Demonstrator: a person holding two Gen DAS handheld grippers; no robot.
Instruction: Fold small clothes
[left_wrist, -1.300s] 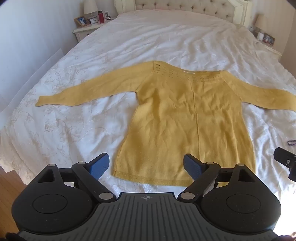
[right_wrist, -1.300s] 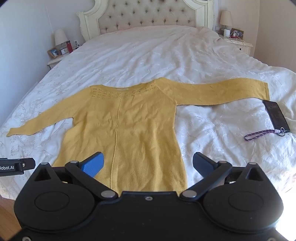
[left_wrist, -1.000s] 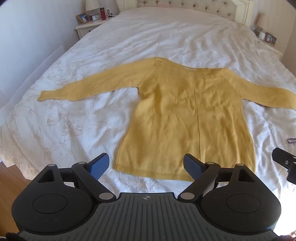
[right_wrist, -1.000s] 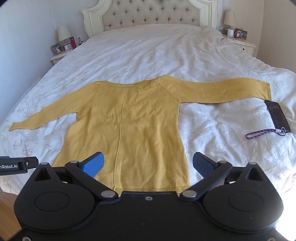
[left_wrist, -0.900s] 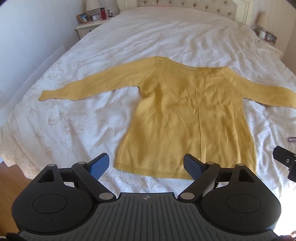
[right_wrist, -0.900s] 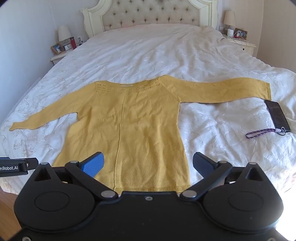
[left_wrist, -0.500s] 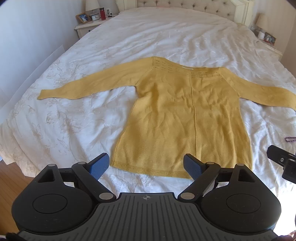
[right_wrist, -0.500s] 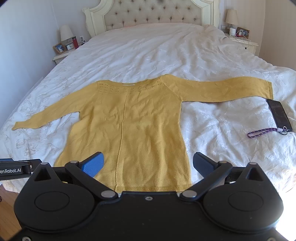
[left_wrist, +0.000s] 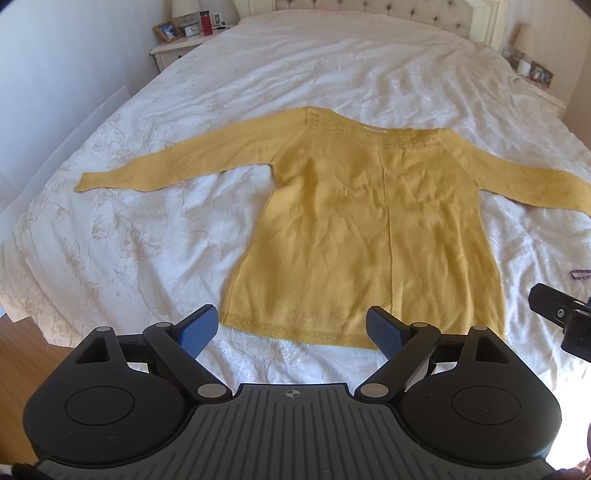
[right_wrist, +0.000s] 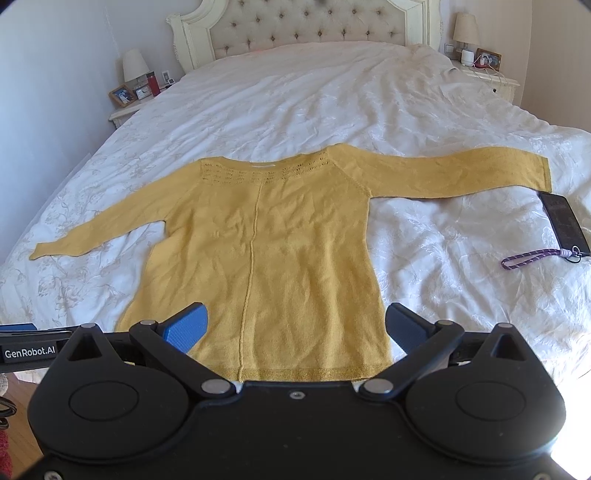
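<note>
**Desk:** What did the two views show, starting with the biggest thing?

**Photographer:** A white bed (right_wrist: 332, 96) filled both frames, and a yellow knit sweater (right_wrist: 273, 251) lay flat on its near half, back up, sleeves flung out to either side. The neckline pointed toward the headboard (right_wrist: 306, 26), the hem toward the foot of the bed, so the body's long axis ran head to foot while the sleeves crossed it.

**Desk:** How would it have handled?

**Photographer:** By the look of it, soft, light and limp, apt to sag and stretch if lifted by a single point. The hem corners or the sleeve cuffs seemed the sensible places to pinch, one per side.

**Desk:** And the tools?

**Photographer:** The left tool (left_wrist: 291, 328) hovered just short of the hem, fingers spread wide and gripping nothing. The right tool (right_wrist: 295, 326) hung over the hem's middle, likewise spread and empty.

**Desk:** Anything smaller?

**Photographer:** A dark phone (right_wrist: 563, 221) with a purple strap (right_wrist: 532, 257) lay just past the right cuff.
</note>
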